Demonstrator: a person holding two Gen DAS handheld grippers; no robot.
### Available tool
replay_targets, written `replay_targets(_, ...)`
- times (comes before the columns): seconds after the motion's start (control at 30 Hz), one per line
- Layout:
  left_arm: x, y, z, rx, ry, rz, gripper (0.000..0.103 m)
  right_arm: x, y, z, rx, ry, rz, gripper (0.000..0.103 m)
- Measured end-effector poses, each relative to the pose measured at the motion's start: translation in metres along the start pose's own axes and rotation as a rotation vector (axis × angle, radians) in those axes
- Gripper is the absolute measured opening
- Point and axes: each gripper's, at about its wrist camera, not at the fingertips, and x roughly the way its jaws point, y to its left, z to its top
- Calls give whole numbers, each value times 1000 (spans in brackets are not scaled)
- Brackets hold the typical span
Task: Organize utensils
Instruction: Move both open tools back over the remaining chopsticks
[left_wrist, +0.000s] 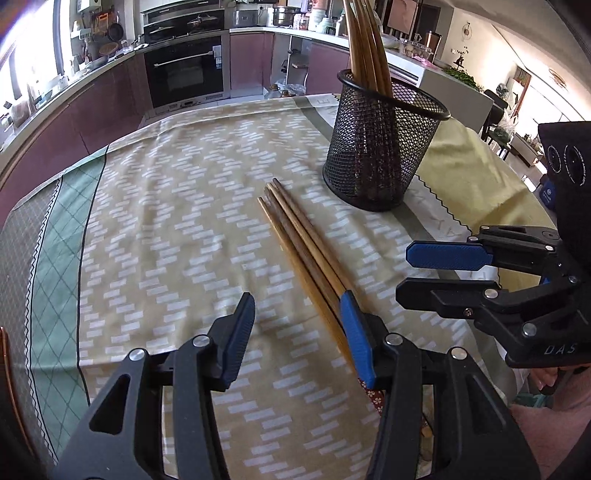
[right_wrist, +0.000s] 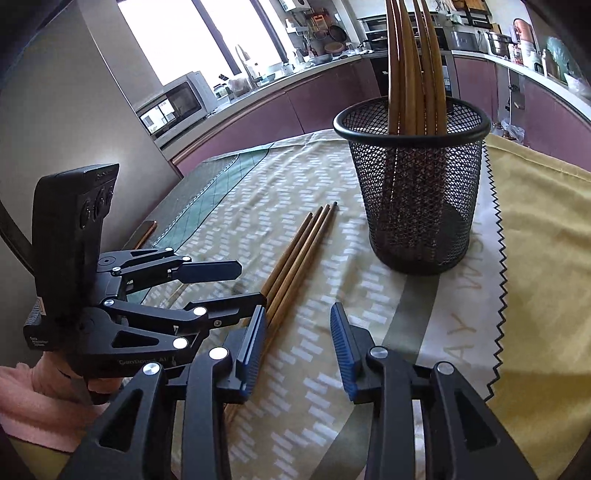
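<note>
Several wooden chopsticks (left_wrist: 299, 240) lie side by side on the tablecloth, tips toward a black mesh cup (left_wrist: 380, 147). The cup holds several upright chopsticks (left_wrist: 365, 44). My left gripper (left_wrist: 297, 332) is open and empty, its right finger beside the lying chopsticks' handle end. My right gripper (right_wrist: 299, 347) is open and empty, just right of the same chopsticks (right_wrist: 295, 254), with the mesh cup (right_wrist: 417, 184) ahead. The right gripper (left_wrist: 417, 273) shows at right in the left wrist view, and the left gripper (right_wrist: 243, 284) at left in the right wrist view.
The patterned tablecloth (left_wrist: 166, 206) covers the table, with a yellow cloth (right_wrist: 543, 258) under the cup's right side. Kitchen counters, an oven (left_wrist: 184, 70) and a microwave (right_wrist: 173, 103) stand beyond the table's far edge.
</note>
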Motion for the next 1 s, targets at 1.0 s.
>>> replay_targets(1.0,-5,11,-9,-19,4,16,37,26,23,6,-82,31,-100,35)
